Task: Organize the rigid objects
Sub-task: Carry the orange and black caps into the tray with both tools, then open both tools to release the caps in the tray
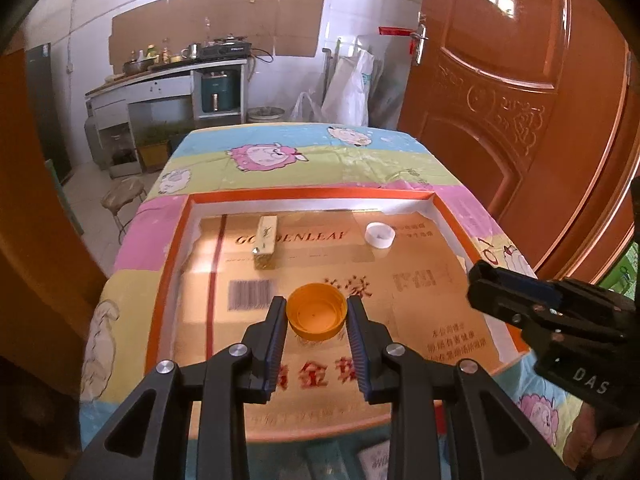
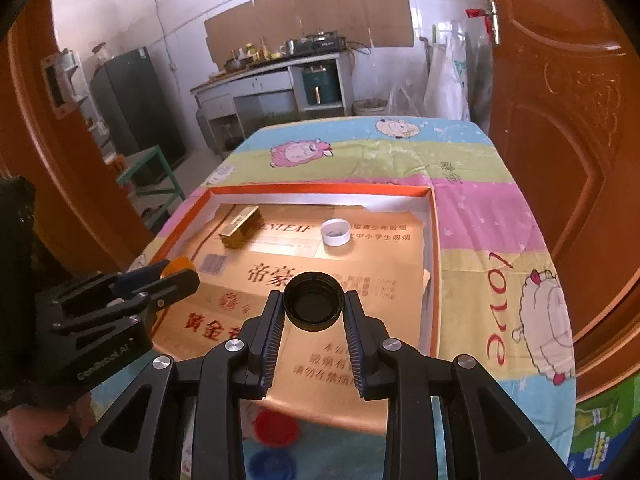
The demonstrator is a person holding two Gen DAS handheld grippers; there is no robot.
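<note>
Left gripper [image 1: 317,312]: fingers clamped on an orange cap [image 1: 316,311], open side up, over the tray's near half.
Right gripper [image 2: 313,306]: fingers clamped on a black cap [image 2: 314,305], hollow side up, over the tray's near half.
Red cap [image 2: 276,428]: on the cloth at 6 o'clock, below the right gripper; blue cap [image 2: 272,465] just nearer.
Tray [image 1: 304,195]: orange-rimmed, lined with printed card, on a cartoon-sheep tablecloth [image 1: 320,152].
Gold box [image 1: 266,243]: in the tray at 11 o'clock.
White cap [image 1: 379,235]: in the tray at 1 o'clock, well apart from the box.

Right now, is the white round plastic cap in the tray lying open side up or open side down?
Open side up. The white round plastic cap shows its hollow inside and its rim faces upward in both wrist views.
</note>
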